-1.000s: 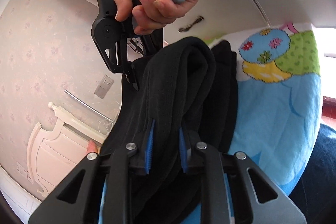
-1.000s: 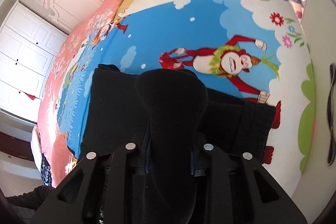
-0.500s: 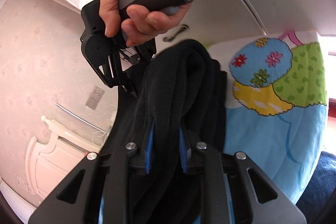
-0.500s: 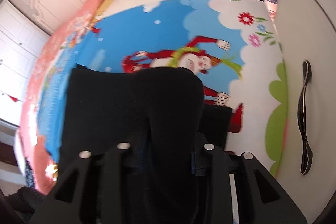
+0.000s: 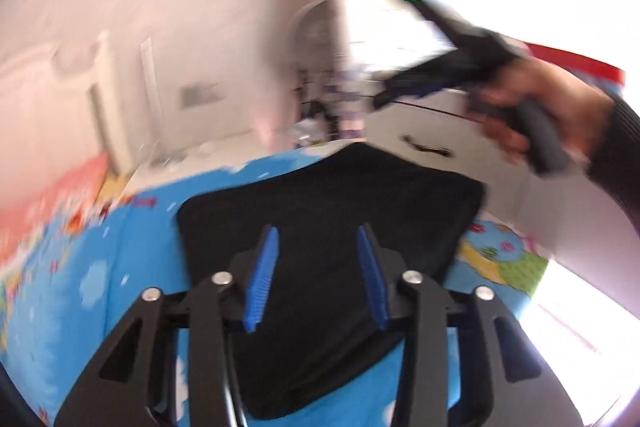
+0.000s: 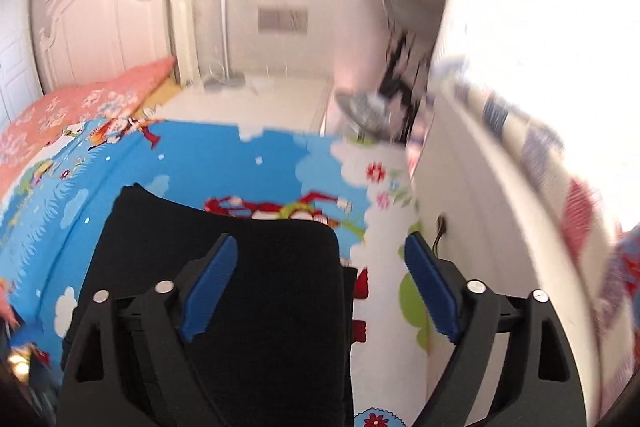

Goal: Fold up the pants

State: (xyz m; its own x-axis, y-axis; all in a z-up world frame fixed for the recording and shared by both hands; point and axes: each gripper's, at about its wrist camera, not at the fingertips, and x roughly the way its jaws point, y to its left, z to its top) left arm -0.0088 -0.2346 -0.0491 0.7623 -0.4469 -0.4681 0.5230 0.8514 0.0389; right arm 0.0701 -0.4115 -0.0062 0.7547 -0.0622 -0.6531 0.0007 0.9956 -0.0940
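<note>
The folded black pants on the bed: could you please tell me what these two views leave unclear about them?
- Left wrist view: the folded black pants have their near edge hidden behind the left tool; motion blur smears the background.
- Right wrist view: the pants' near part is covered by the right tool, and the layers cannot be counted.

The black pants (image 6: 224, 307) lie folded flat in a compact rectangle on the bedspread.
</note>
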